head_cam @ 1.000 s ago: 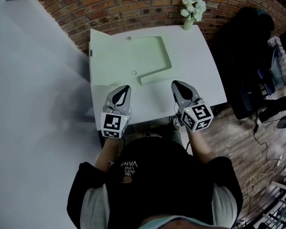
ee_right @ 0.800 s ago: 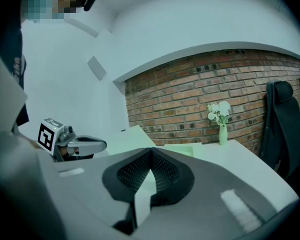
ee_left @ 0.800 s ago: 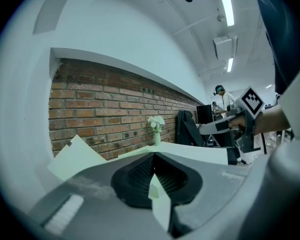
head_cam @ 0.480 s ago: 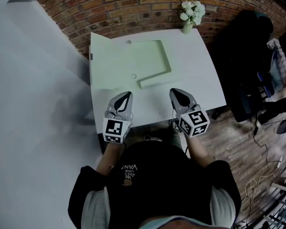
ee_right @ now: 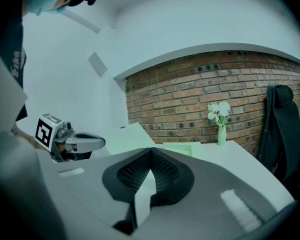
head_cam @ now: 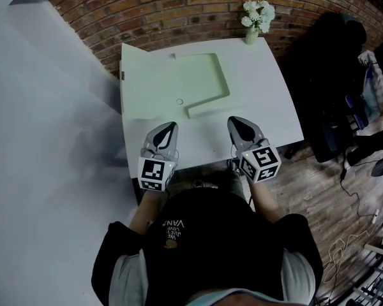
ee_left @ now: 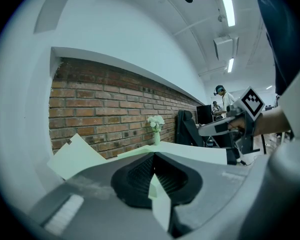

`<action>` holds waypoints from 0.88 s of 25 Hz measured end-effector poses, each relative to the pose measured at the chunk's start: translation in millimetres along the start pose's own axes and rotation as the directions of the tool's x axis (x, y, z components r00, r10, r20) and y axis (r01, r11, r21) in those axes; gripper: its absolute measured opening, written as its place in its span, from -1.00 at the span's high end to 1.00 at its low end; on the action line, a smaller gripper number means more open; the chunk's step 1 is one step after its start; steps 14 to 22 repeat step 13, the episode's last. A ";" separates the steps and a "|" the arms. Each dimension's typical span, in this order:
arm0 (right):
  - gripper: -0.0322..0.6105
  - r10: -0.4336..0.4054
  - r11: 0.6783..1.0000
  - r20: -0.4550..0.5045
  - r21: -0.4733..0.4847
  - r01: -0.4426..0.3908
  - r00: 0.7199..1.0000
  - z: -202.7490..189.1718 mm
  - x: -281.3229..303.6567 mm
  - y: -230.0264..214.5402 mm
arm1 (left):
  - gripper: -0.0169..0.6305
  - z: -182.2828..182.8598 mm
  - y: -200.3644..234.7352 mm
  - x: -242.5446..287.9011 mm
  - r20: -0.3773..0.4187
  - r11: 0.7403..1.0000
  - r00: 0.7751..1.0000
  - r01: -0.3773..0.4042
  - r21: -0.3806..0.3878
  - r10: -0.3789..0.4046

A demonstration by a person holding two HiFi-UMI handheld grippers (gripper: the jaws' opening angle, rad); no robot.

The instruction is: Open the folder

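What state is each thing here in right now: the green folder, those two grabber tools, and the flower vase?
Folder: open, its left cover tilted up.
Left gripper: shut, holding nothing.
Right gripper: shut, holding nothing.
Vase: upright, with white flowers in it.

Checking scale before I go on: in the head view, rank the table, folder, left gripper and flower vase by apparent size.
1. table
2. folder
3. left gripper
4. flower vase

The last two are unsure, since the gripper sits much nearer the camera.
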State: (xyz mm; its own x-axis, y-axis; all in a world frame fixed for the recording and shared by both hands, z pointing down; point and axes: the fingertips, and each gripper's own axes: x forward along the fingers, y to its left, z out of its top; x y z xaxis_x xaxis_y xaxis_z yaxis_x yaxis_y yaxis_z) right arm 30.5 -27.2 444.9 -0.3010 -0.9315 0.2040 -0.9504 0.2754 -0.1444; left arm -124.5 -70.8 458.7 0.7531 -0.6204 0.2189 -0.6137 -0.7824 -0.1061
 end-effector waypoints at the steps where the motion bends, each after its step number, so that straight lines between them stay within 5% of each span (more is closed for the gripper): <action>1: 0.91 -0.001 1.000 0.001 -0.001 0.001 1.000 0.3 0.2 0.0 | 0.94 0.0 0.1 0.0 -0.001 1.000 1.000 -0.001 0.000 0.001; 22: 0.91 0.003 1.000 -0.001 -0.005 -0.003 1.000 0.7 2.6 -0.5 | 0.94 -0.6 2.6 0.1 -0.002 1.000 1.000 -0.005 0.001 0.005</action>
